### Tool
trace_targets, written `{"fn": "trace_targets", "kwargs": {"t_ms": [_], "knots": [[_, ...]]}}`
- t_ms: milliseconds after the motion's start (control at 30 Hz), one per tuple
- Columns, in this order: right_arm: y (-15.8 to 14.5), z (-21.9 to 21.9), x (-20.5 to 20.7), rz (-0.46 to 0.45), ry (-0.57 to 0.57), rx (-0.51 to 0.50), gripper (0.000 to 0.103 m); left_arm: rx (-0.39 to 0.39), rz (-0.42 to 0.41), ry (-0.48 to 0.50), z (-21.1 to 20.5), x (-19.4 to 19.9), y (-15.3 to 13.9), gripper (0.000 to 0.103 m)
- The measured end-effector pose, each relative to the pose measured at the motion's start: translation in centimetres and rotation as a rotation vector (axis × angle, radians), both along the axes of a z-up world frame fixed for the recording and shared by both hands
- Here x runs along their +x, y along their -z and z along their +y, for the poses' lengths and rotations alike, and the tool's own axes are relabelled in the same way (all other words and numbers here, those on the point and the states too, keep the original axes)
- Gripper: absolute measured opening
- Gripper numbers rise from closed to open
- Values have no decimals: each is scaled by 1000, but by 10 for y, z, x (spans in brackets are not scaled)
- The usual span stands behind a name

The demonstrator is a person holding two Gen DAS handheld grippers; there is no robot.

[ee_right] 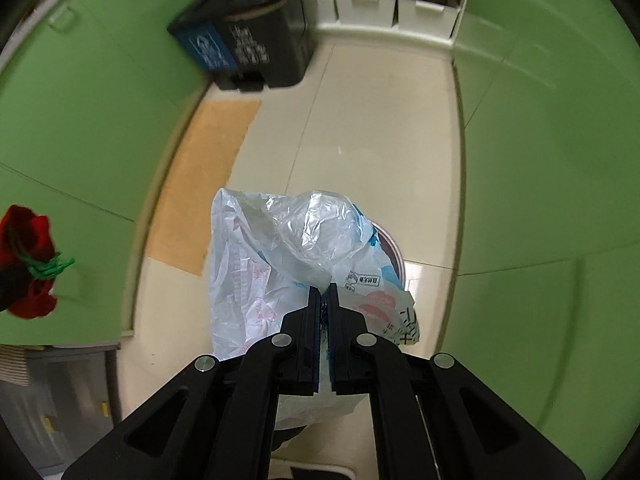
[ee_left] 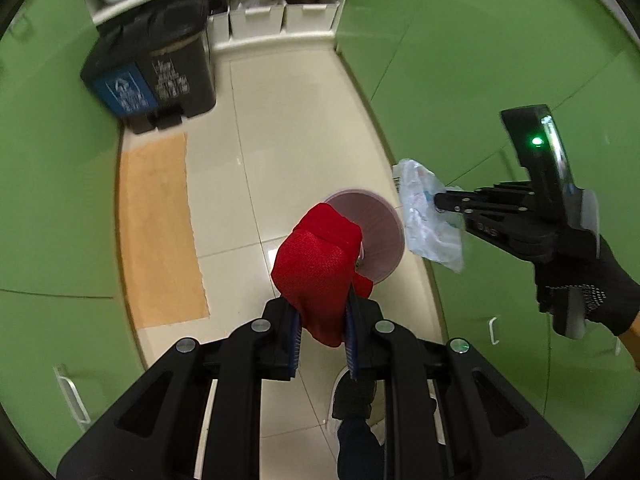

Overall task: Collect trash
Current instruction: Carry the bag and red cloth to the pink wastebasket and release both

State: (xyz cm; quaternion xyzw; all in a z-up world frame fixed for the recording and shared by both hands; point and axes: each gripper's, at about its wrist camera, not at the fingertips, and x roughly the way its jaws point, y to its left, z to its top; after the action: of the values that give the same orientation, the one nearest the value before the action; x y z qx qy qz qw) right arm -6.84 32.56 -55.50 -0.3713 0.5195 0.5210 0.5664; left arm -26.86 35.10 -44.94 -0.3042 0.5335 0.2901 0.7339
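My left gripper (ee_left: 322, 312) is shut on a red knitted cloth (ee_left: 320, 264) and holds it in the air over the floor. My right gripper (ee_right: 324, 292) is shut on a crumpled white plastic bag (ee_right: 280, 256) with blue and pink print. The bag (ee_left: 428, 216) and the right gripper (ee_left: 440, 202) also show at the right of the left wrist view. The red cloth (ee_right: 28, 264), with a green string, shows at the left edge of the right wrist view. A dark two-part trash bin (ee_left: 156, 76) (ee_right: 248, 44) with blue and black labels stands at the far left corner.
A round pale bowl-like container (ee_left: 372, 232) sits on the tiled floor under the grippers, partly hidden by the cloth and bag. An orange mat (ee_left: 160, 232) lies left. Green cabinet fronts (ee_left: 480, 60) line both sides. White shelves with boxes (ee_left: 280, 16) stand at the back.
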Motion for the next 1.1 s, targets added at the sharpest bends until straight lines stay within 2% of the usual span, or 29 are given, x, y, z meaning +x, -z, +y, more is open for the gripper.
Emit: {"fn": "trace_targets", "kwargs": {"t_ms": [67, 133, 233, 400, 667, 967, 1033, 1067, 1100], "knots": [[19, 3, 0, -13, -3, -5, 20, -12, 2, -3, 1, 2, 18, 17], [33, 5, 0, -25, -11, -2, 67, -19, 5, 1, 1, 3, 32, 17], [42, 4, 5, -30, 1, 23, 83, -34, 8, 11, 3, 10, 52, 17], [36, -14, 19, -32, 61, 16, 91, -55, -5, 50, 5, 35, 74, 17], [7, -65, 43, -88, 150, 9, 92, -75, -33, 115, 8, 90, 106, 17], [-10, -115, 62, -89, 227, 20, 92, -82, -21, 181, 1, 147, 146, 19], [-10, -120, 65, -85, 242, 21, 92, -68, 1, 198, -3, 155, 153, 28], [-10, -123, 67, -82, 249, 23, 92, -53, 15, 206, -4, 158, 154, 36], [-11, -127, 69, -81, 255, 25, 92, -36, 23, 213, -5, 161, 156, 65]]}}
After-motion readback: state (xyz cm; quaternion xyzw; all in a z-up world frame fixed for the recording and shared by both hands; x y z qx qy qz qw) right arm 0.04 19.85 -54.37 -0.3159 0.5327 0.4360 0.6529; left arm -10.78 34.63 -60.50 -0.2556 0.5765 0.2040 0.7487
